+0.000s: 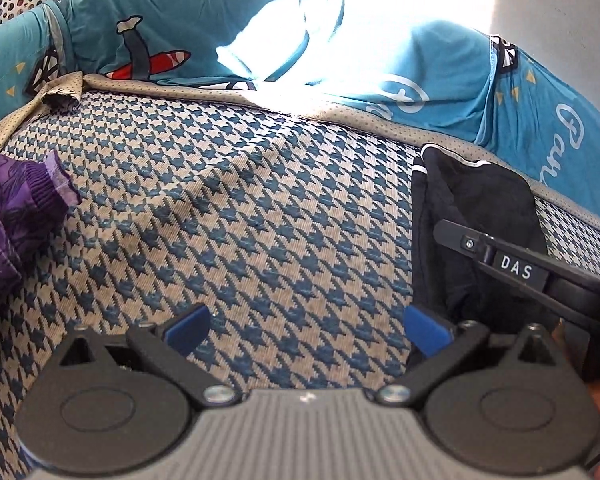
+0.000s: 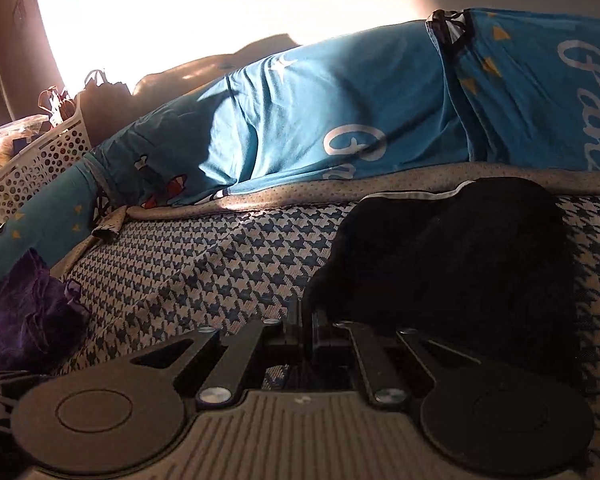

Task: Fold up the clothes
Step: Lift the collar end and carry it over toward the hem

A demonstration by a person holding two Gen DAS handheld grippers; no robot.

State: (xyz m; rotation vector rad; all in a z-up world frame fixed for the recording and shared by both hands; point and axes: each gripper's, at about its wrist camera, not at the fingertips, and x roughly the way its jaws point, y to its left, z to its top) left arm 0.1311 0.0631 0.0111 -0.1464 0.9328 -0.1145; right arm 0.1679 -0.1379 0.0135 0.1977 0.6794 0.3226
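On the houndstooth bedcover (image 1: 260, 208) a black garment (image 2: 452, 256) lies bunched into a compact heap near the blue printed sheet (image 2: 340, 112), and a purple garment (image 1: 16, 216) sits crumpled at the far left edge. How far the folding has got is hard to judge — the black piece could be partly folded or simply gathered, while the purple one shows no neat fold. The right gripper (image 2: 306, 320) has its fingers closed together on an edge of the black garment. The left gripper (image 1: 306, 330) stands spread wide over bare cover, holding nothing — the black garment lies just to its right.
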